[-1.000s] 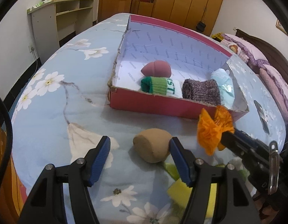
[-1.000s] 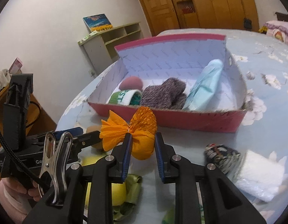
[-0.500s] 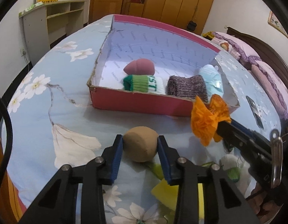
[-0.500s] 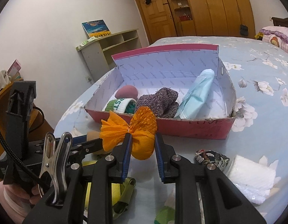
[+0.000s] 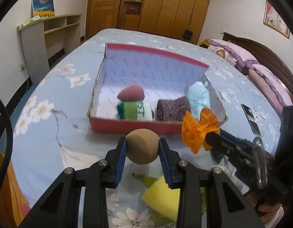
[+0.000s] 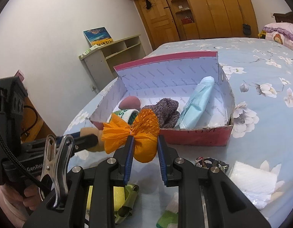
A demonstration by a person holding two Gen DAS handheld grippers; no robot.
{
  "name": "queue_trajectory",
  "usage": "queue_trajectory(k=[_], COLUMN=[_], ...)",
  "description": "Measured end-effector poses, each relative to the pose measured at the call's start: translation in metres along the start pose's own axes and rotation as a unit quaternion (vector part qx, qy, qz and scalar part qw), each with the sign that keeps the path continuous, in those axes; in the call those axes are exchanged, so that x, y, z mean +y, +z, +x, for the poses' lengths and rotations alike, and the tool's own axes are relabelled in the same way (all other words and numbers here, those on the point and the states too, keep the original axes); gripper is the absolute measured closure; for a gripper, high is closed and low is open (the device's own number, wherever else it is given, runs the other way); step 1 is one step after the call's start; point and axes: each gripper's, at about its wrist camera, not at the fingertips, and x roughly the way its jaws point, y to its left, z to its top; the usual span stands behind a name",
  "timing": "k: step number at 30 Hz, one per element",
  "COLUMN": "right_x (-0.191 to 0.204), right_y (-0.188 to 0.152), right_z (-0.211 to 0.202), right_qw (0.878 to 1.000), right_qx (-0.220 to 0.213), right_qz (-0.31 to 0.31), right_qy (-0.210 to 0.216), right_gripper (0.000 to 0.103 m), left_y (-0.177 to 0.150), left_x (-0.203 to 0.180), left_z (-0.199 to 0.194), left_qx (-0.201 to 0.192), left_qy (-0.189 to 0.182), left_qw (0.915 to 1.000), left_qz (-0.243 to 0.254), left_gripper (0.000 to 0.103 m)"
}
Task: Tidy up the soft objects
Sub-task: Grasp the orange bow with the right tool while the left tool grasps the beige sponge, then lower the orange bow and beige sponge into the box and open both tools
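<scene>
My left gripper is shut on a tan egg-shaped sponge and holds it above the bed, just short of the red box. My right gripper is shut on an orange mesh puff, also lifted, to the right of the sponge; the puff shows in the left wrist view. The box holds a maroon sponge, a green and white sock, a grey-purple knit roll and a light blue cloth.
On the bedspread near me lie a yellow sponge, green ribbon, a dark patterned pouch and a white cloth. A phone lies right of the box. A shelf stands at the left wall.
My left gripper closed on the tan sponge and lifted it off the bed. My right gripper kept hold of the orange puff and rose with it.
</scene>
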Motion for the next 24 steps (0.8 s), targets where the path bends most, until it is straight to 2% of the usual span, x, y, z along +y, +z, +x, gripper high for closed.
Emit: queue_trajectory(k=[14, 24], right_x=[-0.019, -0.042], right_y=[0.038, 0.062], right_z=[-0.016, 0.000], right_qw=[0.999, 0.999], right_qx=[-0.034, -0.023], right_qz=[0.005, 0.025], right_qy=[-0.022, -0.022], right_gripper=[0.078, 0.078], left_y=[0.052, 0.078], left_x=[-0.018, -0.031], left_z=[0.023, 0.049], left_qx=[-0.005, -0.004], left_qy=[-0.001, -0.010], left_qw=[0.9997, 0.9994], left_qz=[0.022, 0.034], left_gripper=[0.068, 0.068])
